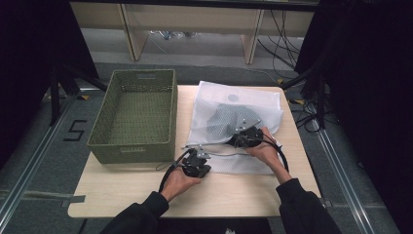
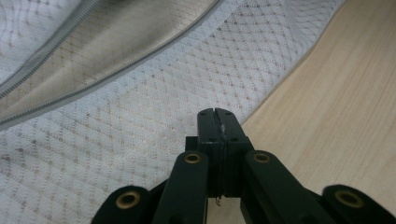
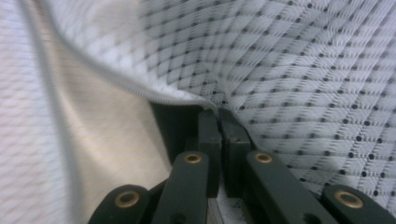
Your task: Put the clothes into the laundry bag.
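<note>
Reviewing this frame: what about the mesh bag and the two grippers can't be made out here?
- Dark item inside the mesh bag: high view, veiled by mesh; kind unclear.
- Right gripper: right gripper view, jaws shut at the zipper edge; whether on mesh or zipper pull is hidden.
- Left gripper: left gripper view, shut jaws; a sliver between them, too small to identify.

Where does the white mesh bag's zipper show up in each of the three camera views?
High view: the zipper runs along the mesh bag's near edge, between the two claws.
Left gripper view: it crosses the upper left as a grey band.
Right gripper view: it curves from the top left down to the right claw's tips.
Shared landmark: the bag's white mesh.
</note>
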A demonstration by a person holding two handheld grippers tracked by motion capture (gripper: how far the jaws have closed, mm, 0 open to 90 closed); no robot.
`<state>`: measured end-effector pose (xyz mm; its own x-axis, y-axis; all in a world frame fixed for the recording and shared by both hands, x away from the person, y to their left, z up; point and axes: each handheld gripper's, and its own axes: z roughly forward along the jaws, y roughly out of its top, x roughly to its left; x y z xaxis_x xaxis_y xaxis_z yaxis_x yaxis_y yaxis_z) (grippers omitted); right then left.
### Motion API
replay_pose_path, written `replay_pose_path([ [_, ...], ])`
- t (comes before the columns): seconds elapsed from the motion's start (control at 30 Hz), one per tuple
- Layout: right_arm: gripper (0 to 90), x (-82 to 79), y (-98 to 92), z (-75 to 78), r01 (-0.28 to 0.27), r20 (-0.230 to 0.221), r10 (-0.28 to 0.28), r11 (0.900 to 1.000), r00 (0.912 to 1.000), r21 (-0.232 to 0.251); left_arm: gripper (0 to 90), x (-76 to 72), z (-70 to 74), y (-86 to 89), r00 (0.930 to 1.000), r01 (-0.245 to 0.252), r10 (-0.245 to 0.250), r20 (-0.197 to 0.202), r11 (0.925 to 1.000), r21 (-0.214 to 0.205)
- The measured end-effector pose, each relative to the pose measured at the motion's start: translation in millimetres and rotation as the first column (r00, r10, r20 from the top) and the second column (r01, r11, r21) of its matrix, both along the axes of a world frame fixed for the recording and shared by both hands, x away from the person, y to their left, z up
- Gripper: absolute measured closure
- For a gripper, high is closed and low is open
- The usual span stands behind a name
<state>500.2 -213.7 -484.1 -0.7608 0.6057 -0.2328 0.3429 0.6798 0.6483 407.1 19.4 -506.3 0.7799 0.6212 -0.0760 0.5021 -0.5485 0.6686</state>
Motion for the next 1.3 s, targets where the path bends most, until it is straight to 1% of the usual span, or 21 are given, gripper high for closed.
replay_pose_path([
  [0.03, 89.4, -6.3, -0.2, 3.2, -0.004, 0.019, 0.004, 1.0, 0.9998, -0.001, 88.6, 0.4, 0.1, 0.6, 1.0, 0.003, -0.003, -0.002, 1.0, 0.001],
  [0.1, 89.4, -14.5, -2.6, 9.2, -0.021, 0.009, 0.021, 0.9998, 0.9997, 0.002, 88.5, 0.7, -0.1, 1.3, 0.9999, 0.008, -0.008, 0.009, 1.0, 0.003],
  [0.2, 89.5, -27.7, -3.4, 12.6, -0.039, 0.031, 0.039, 0.9992, 0.9988, 0.008, 88.4, -0.6, -0.3, 0.6, 0.9999, -0.013, 0.013, 0.001, 0.9999, 0.0],
  [0.23, 89.5, -32.2, -2.9, 13.1, -0.048, 0.02, 0.048, 0.9988, 0.9986, -0.004, 88.2, -0.7, -0.8, 0.3, 0.9999, -0.006, 0.006, -0.011, 0.9999, -0.009],
  [0.27, 89.6, -36.1, -1.8, 11.3, -0.061, 0.025, 0.062, 0.9979, 0.9978, -0.022, 87.9, 0.0, -0.8, 1.0, 0.9999, -0.015, 0.015, 0.002, 0.9999, 0.002],
  [0.3, 89.6, -41.2, -0.1, 8.5, -0.078, 0.036, 0.08, 0.9947, 0.9961, -0.068, 87.5, -0.1, -0.5, 1.1, 0.9999, -0.013, 0.013, 0.001, 0.9999, 0.001],
  [0.33, 89.7, -43.6, 1.1, 7.2, -0.081, 0.036, 0.084, 0.9944, 0.9958, -0.068, 87.3, 0.3, -0.6, 1.2, 1.0, -0.005, 0.005, 0.0, 1.0, 0.001],
  [0.37, 89.7, -44.6, 1.3, 6.2, -0.1, 0.035, 0.103, 0.9918, 0.9941, -0.079, 86.7, -0.2, -0.5, 1.1, 1.0, 0.002, -0.002, -0.008, 1.0, -0.003],
  [0.47, 89.8, -48.1, -2.4, 3.5, -0.089, 0.014, 0.091, 0.9913, 0.9958, -0.097, 86.1, 0.1, -0.5, 1.3, 0.9999, 0.005, -0.005, 0.015, 1.0, 0.002],
  [0.6, 89.8, -50.4, -9.6, -8.9, -0.074, -0.032, 0.07, 0.9872, 0.997, -0.141, 84.9, 0.0, -0.5, 1.1, 0.9999, 0.005, -0.005, 0.011, 1.0, -0.002],
  [0.7, 89.8, -52.6, -11.9, -14.0, -0.061, -0.037, 0.056, 0.9882, 0.9977, -0.14, 83.6, -0.1, -0.3, 0.8, 0.9999, 0.01, -0.01, 0.011, 0.9999, 0.001],
  [0.73, 89.8, -51.2, -13.2, -12.3, -0.077, -0.034, 0.072, 0.9849, 0.9968, -0.155, 83.0, 0.2, -0.2, 0.9, 0.9999, 0.012, -0.012, 0.011, 0.9999, 0.004],
  [0.77, 89.8, -51.9, -13.2, -13.3, -0.063, -0.038, 0.058, 0.9891, 0.9976, -0.133, 82.1, 0.2, 0.3, 0.9, 0.9999, 0.012, -0.012, 0.005, 0.9999, 0.009],
  [0.87, 89.4, -52.1, -12.9, -14.3, -0.065, -0.044, 0.06, 0.9892, 0.9972, -0.132, 75.6, 0.2, 1.4, 0.1, 0.9997, 0.019, -0.019, -0.015, 0.9998, -0.004],
  [0.9, 88.6, -52.0, -12.9, -13.9, -0.066, -0.043, 0.061, 0.9892, 0.9972, -0.131, 71.1, 1.0, 1.9, 0.4, 0.9998, 0.022, -0.022, 0.003, 0.9998, -0.003],
  [1.0, 85.8, -52.0, -13.2, -11.6, -0.066, -0.041, 0.061, 0.9907, 0.9973, -0.119, 63.4, 0.7, 7.0, 2.5, 0.9999, 0.017, -0.017, -0.002, 0.9997, -0.02],
  [1.07, 81.4, -53.4, -12.7, -11.2, -0.066, -0.032, 0.063, 0.9929, 0.9975, -0.099, 58.3, 0.7, 11.7, 4.1, 0.9999, 0.014, -0.014, 0.009, 0.9995, -0.029],
  [1.17, 72.9, -55.6, -11.9, -6.7, -0.048, -0.044, 0.047, 0.9982, 0.998, -0.035, 53.8, -1.5, 20.0, 6.6, 0.9994, -0.009, 0.011, 0.031, 0.9983, -0.058],
  [1.2, 71.8, -55.1, -12.3, -4.5, -0.049, -0.025, 0.049, 0.9985, 0.9985, -0.022, 52.2, -2.5, 23.4, 8.3, 0.9992, -0.014, 0.016, 0.037, 0.998, -0.062],
  [1.23, 69.2, -56.9, -12.7, -2.1, -0.049, -0.038, 0.049, 0.9987, 0.9981, -0.015, 49.6, -2.8, 26.2, 10.2, 0.9991, -0.013, 0.016, 0.038, 0.9974, -0.071],
  [1.3, 60.0, -56.4, -14.9, 2.1, -0.053, -0.022, 0.053, 0.9986, 0.9984, 0.006, 45.5, -4.5, 30.6, 13.8, 0.9988, -0.021, 0.024, 0.042, 0.9965, -0.081],
])
